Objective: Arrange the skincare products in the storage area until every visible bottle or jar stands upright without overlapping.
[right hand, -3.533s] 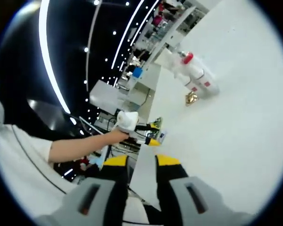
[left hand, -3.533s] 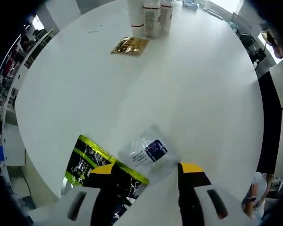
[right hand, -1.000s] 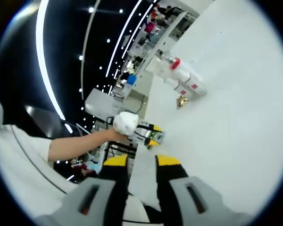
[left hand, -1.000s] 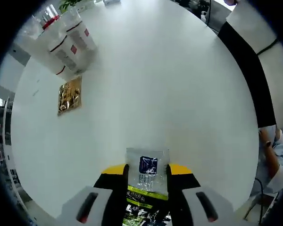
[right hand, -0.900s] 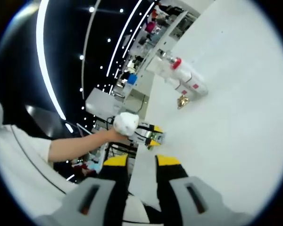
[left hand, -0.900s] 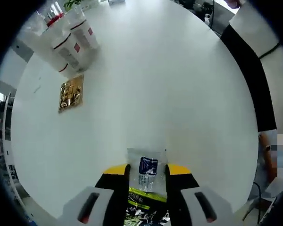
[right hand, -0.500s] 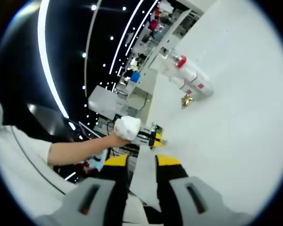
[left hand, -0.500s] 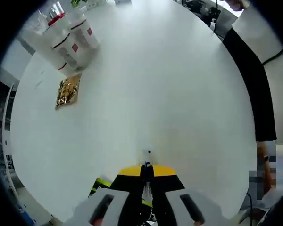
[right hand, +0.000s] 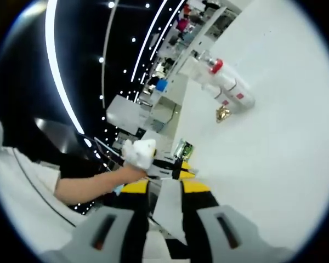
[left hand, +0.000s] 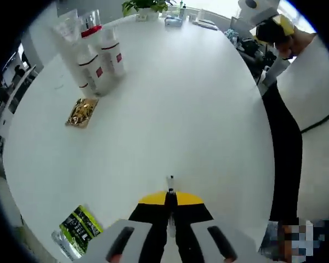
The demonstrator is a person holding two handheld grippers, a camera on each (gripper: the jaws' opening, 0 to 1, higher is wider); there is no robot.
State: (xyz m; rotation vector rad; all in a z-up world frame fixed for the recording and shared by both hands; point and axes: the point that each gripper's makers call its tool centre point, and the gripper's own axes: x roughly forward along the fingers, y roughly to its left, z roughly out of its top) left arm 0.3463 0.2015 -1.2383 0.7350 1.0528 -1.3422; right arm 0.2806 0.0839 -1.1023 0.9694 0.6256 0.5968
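Skincare sachet (left hand: 170,186), a second ago flat between spread jaws, is now pinched edge-on in the left hand-held gripper (left hand: 170,198) and lifted off the counter (left hand: 197,109), ready to join the far-left bottles (left hand: 96,57), while the right hand-held gripper (right hand: 164,189) hangs parted and empty

Looks like a shop or showroom interior: broad, glossy white round bench (left hand: 170,109) carrying a cluster of white skincare bottles with red caps and labels (left hand: 96,57), a small gold foil sachet (left hand: 80,113) and a green-and-black printed sachet (left hand: 79,226). Dark ceiling with long curved white light strips and rows of small spotlights (right hand: 107,52), plus stocked white display shelving (right hand: 178,33) beyond the bench. Potted green plant (left hand: 145,6) at the far rim.
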